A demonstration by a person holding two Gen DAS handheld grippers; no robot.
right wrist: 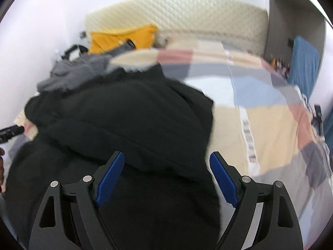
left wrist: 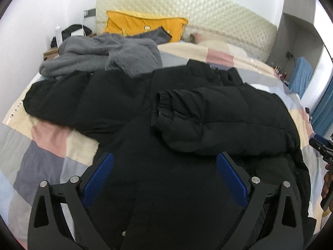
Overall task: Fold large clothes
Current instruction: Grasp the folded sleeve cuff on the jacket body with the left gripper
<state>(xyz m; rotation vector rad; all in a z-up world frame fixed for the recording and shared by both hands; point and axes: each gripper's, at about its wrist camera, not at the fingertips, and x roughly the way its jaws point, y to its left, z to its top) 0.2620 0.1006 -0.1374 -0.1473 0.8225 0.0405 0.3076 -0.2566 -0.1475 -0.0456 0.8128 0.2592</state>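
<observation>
Black puffer jacket (left wrist: 187, 112): lies spread on the bed, filling the centre and lower half of the left wrist view; body runs from 6 o'clock up toward 12.
Sleeve (left wrist: 208, 120): folded across the jacket's body, cuff near centre, arm running off toward 3 o'clock.
Other sleeve (left wrist: 68, 102): stretched out flat toward 9 o'clock on the quilt.
Left gripper (left wrist: 164, 162): jaws stand wide, blue pads (left wrist: 100, 179) well apart, hovering over the jacket's lower body; nothing pressed between them.
Right gripper (right wrist: 166, 162): jaws wide, pads clear of the fabric, nothing held; jacket (right wrist: 124, 114) under and ahead of it, right pad near the jacket's edge at 3 o'clock. View is motion-blurred.
Patchwork quilt (left wrist: 47, 145): cream, pink, grey and blue blocks, covers the bed under the jacket.
Grey fleece garment (left wrist: 100, 56): crumpled heap at 11 o'clock, touching the jacket's upper edge.
Yellow pillow (left wrist: 143, 25): leans on the quilted cream headboard (left wrist: 208, 10) at 12 o'clock.
Blue cloth (left wrist: 301, 77): at 2 o'clock beside the bed.
Person's hand (left wrist: 326, 181): at the 3 o'clock rim of the left wrist view, holding the other gripper's handle.
</observation>
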